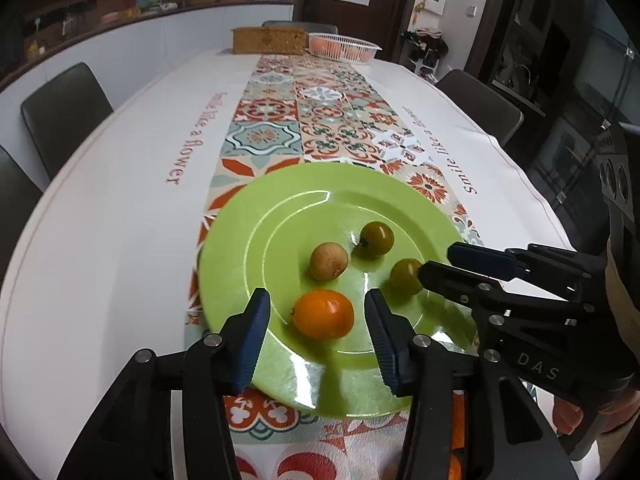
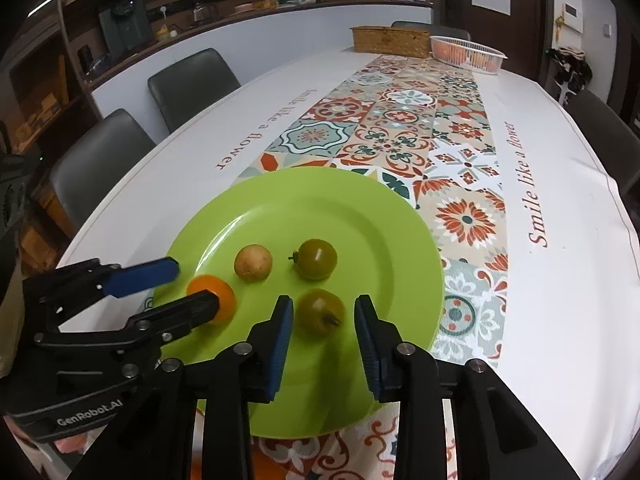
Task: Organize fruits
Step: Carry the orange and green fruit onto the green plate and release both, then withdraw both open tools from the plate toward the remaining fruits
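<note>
A: State the condition of the left gripper [image 1: 318,320].

B: Jaws spread. The orange fruit [image 1: 323,314] lies between the two blue pads, low in the centre of the left wrist view, with a gap on each side. No contact is visible.

A: And the right gripper [image 2: 323,322]?

B: Jaws spread likewise. A green tomato [image 2: 321,311] sits between the pads in the lower centre of the right wrist view, apart from both pads.

A: Location of the remaining fruit?

B: All on the green plate [image 1: 240,248]. A second green tomato [image 2: 318,259] lies just above the first in the right wrist view; a tan round fruit [image 2: 253,262] lies to its left, apart from it.

A: What carries the plate?

B: The table [image 1: 120,220], covered by a white cloth with a patterned runner [image 1: 280,128] along the middle. The plate rests on the runner.

A: Items at the top of the frame?

B: A woven box [image 2: 390,41] and a white basket [image 2: 468,53], side by side at the far end of the table. Dark chairs [image 2: 192,84] stand along the left edge.
</note>
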Tool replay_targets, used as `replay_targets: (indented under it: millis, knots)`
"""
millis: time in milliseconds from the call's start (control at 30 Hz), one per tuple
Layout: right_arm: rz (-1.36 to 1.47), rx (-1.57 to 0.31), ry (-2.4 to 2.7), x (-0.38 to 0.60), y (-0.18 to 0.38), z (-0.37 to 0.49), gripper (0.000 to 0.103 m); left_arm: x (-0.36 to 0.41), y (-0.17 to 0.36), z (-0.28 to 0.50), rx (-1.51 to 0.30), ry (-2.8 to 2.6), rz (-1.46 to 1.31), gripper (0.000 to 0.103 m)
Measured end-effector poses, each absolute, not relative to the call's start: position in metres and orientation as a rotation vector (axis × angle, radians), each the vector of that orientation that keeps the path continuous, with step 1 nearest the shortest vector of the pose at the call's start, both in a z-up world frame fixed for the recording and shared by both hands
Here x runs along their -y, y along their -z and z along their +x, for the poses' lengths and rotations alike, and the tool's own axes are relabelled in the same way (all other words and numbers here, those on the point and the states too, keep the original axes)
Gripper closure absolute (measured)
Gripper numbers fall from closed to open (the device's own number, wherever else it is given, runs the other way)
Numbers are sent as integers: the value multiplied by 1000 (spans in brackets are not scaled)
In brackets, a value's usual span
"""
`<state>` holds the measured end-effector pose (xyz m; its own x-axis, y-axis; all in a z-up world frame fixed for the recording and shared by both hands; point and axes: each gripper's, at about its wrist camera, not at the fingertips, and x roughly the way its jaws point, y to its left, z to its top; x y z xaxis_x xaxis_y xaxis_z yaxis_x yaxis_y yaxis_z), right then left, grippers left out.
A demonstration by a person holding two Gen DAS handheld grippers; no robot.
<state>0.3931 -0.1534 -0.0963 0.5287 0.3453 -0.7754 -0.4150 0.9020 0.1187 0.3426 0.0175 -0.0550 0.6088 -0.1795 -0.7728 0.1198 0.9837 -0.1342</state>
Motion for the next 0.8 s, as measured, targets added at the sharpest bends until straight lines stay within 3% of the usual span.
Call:
replay_targets:
  millis: [433,500,800]
  knots:
    - [-84,-804,-420,171,56,342,63,-12,5,288,-763,127,8,46]
    - [-86,-774,-414,174,47,328,55,-11,-2,277,-742,121,15,42]
    - [-74,-695,-400,186,22,274,48,-5,-24,224,-678,117,29,28]
